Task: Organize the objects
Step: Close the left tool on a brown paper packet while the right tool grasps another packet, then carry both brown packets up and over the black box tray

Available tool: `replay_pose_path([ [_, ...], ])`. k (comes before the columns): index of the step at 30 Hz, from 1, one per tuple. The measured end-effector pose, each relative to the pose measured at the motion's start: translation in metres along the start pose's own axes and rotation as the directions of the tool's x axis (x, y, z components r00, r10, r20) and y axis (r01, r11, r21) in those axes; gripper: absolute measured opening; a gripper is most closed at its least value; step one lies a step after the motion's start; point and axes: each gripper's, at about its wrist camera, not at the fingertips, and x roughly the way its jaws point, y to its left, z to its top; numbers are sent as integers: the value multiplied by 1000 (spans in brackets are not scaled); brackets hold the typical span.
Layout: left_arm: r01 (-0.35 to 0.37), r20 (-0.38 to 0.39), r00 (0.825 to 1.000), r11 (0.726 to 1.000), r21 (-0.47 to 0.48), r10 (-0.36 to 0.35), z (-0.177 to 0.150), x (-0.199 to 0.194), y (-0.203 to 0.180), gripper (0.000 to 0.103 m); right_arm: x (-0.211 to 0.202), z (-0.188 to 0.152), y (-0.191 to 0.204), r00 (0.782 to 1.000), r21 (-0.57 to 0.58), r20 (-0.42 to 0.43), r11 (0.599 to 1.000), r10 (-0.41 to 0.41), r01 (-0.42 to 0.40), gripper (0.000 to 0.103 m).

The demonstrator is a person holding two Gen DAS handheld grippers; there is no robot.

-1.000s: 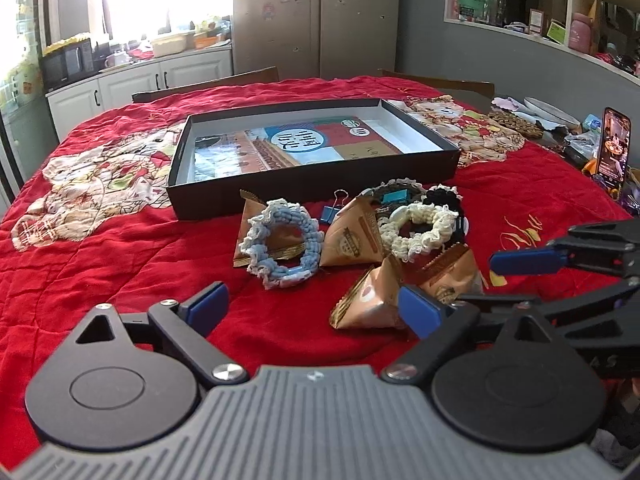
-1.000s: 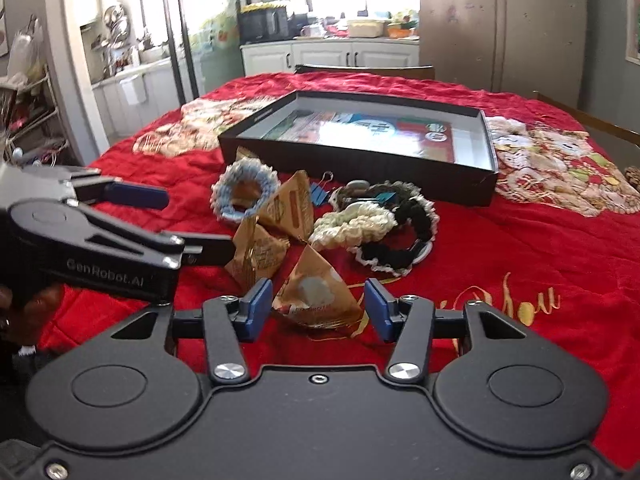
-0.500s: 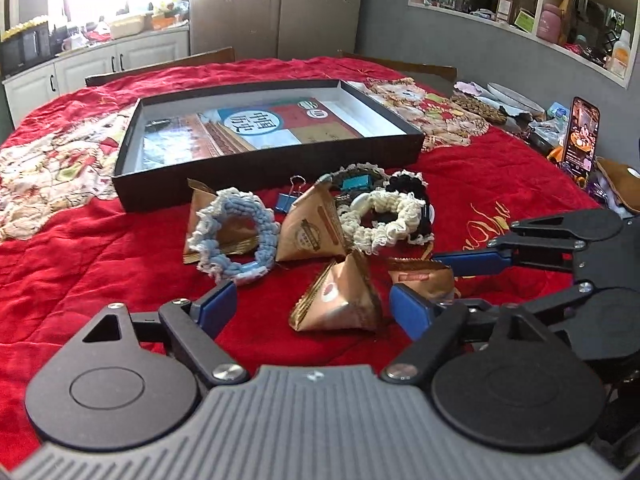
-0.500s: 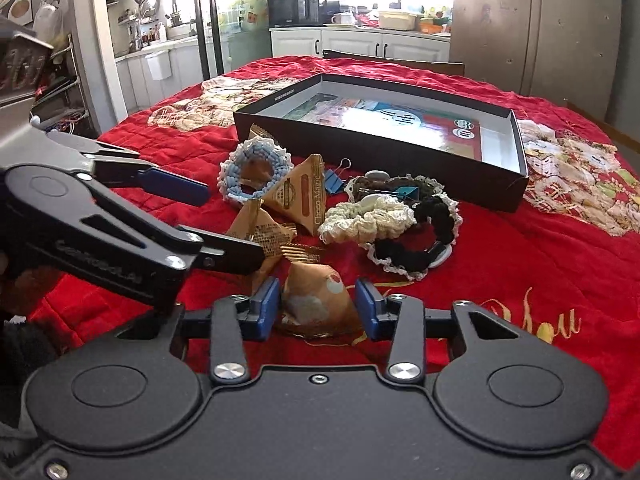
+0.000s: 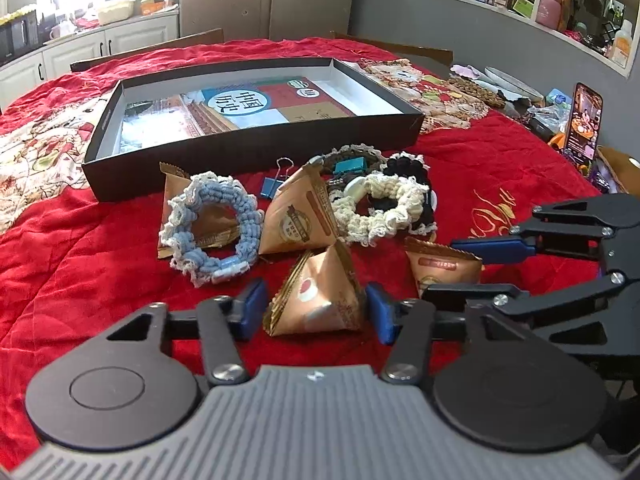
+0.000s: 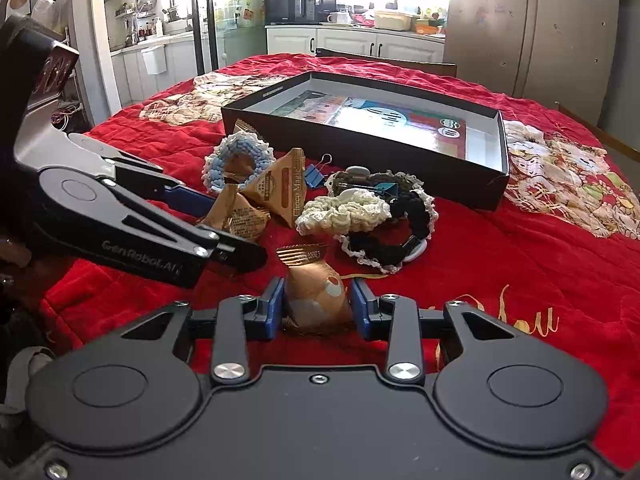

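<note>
Several brown triangular snack packets lie on the red cloth in front of a black shallow box (image 5: 256,160). My left gripper (image 5: 315,307) straddles one packet (image 5: 320,280); its jaws are closing, the blue pads right at the packet's sides, and the packet is not squeezed. My right gripper (image 6: 318,302) is closing too, and its pads press on another packet (image 6: 316,286), which looks pinched between them. A blue-and-white scrunchie (image 5: 240,220), a cream scrunchie (image 5: 384,208), a black scrunchie (image 5: 416,172) and a blue binder clip (image 5: 270,188) lie behind them.
The box holds a printed sheet and has low walls. A third packet (image 5: 300,216) stands upright between the scrunchies. A phone (image 5: 582,120) stands at the cloth's right edge among clutter. Chairs and kitchen cabinets lie beyond the table.
The left gripper has moved forward around a packet and narrowed its jaws a lot. The right gripper's jaws have narrowed onto their packet, which now looks narrower.
</note>
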Motion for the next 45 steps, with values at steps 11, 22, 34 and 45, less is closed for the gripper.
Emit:
replay_pose_path([
  [11,35,1,999,999,-12,-35,2,-10,2,39,-7,2,0,1000,-2,12,1000,4,-4,29],
  [22,11,80,997,1000,-4,-10,29,-31,9,39,-31,32,-8,993,-12,119,1000,-22,24,29],
  [34,-65,176,982,996,-58,74,93,-18,43,39,-3,96,-42,971,11,196,991,-136,136,29],
  [45,-145,168,972,981,-125,165,144,35,83,40,68,159,-91,965,109,184,980,-187,169,29],
])
